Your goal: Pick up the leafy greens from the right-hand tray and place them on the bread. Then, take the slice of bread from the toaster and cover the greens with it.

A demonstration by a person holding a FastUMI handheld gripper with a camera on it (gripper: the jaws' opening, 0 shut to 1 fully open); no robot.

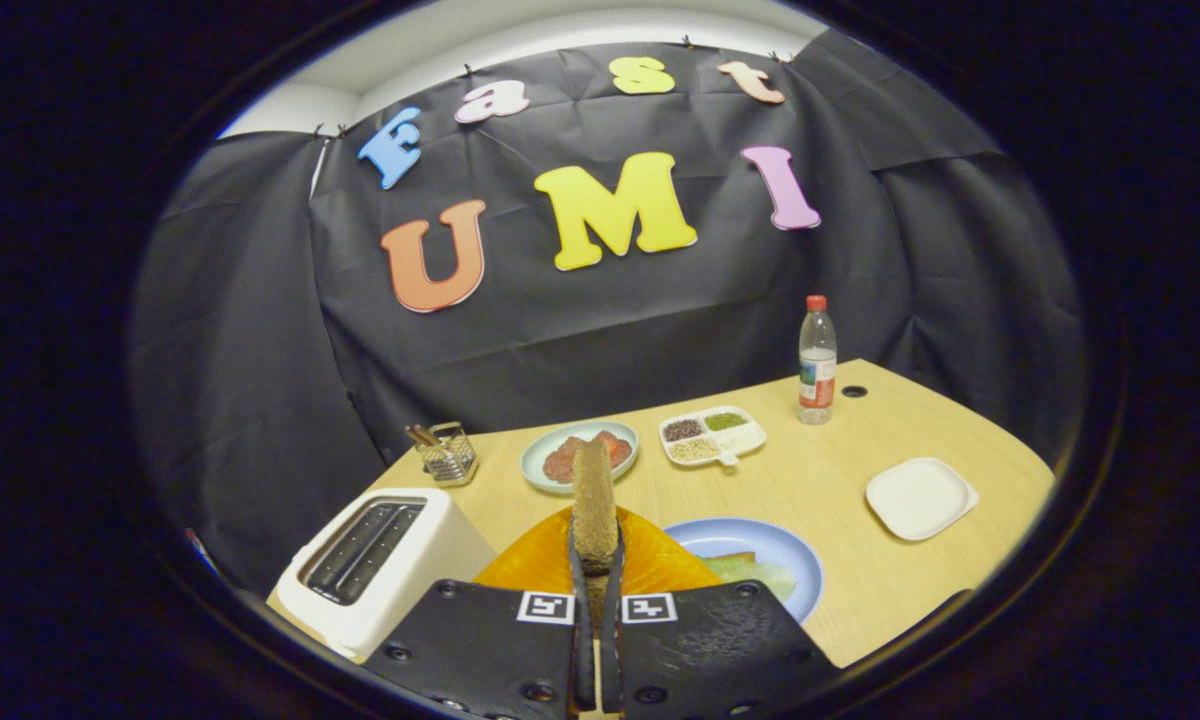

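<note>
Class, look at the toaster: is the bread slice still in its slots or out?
Out. The toaster's slots look dark and empty, and the claw is shut on the bread slice, held upright above the orange plate.

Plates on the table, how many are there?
3. A blue plate just right of the gripper, which grips bread; a green plate beyond; a white square plate farther right.

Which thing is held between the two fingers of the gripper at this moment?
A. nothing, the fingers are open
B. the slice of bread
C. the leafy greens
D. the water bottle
B: the gripper has both fingers pressed on the slice of bread, which stands upright on edge between them, above the orange board and beside the toaster.
</note>
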